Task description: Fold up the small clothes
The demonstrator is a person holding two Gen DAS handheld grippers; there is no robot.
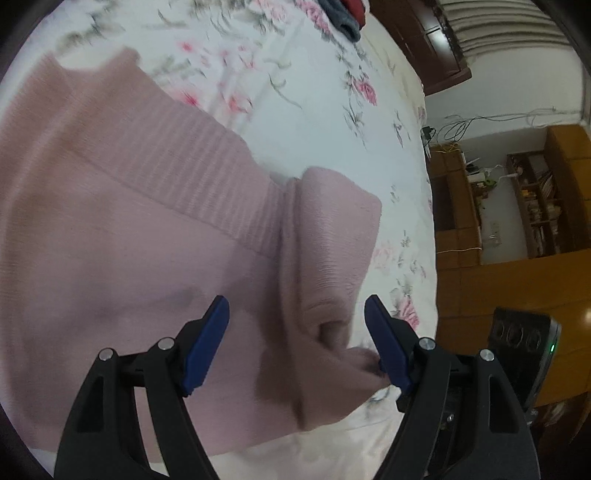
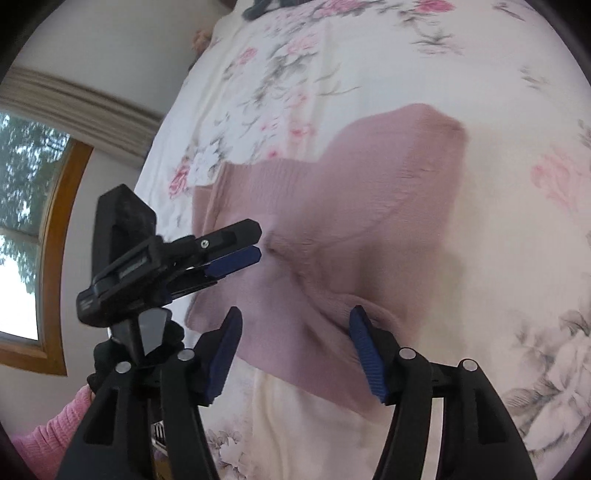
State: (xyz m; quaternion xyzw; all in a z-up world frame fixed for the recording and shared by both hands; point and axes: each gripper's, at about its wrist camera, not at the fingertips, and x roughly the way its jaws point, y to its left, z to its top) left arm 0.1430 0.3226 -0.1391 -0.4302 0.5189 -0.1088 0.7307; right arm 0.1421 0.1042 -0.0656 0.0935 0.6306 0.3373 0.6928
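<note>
A dusty-pink knitted sweater (image 1: 129,240) lies on the floral bed sheet (image 1: 314,110). Its ribbed band runs diagonally, and a folded-over sleeve part (image 1: 332,240) lies along its right side. My left gripper (image 1: 296,301) is open just above that folded part, holding nothing. In the right wrist view the same sweater (image 2: 369,206) spreads across the middle. My right gripper (image 2: 295,314) hangs open over its near edge, one blue pad (image 2: 364,343) close to a fold. The left gripper (image 2: 243,258) reaches in from the left over the sweater's left portion.
Dark grey and red clothes (image 1: 343,18) lie at the far end of the bed. Wooden shelves (image 1: 535,206) and a black device (image 1: 524,339) stand beyond the bed's right edge. A window (image 2: 26,221) is on the left. A pink sleeve (image 2: 51,428) shows at lower left.
</note>
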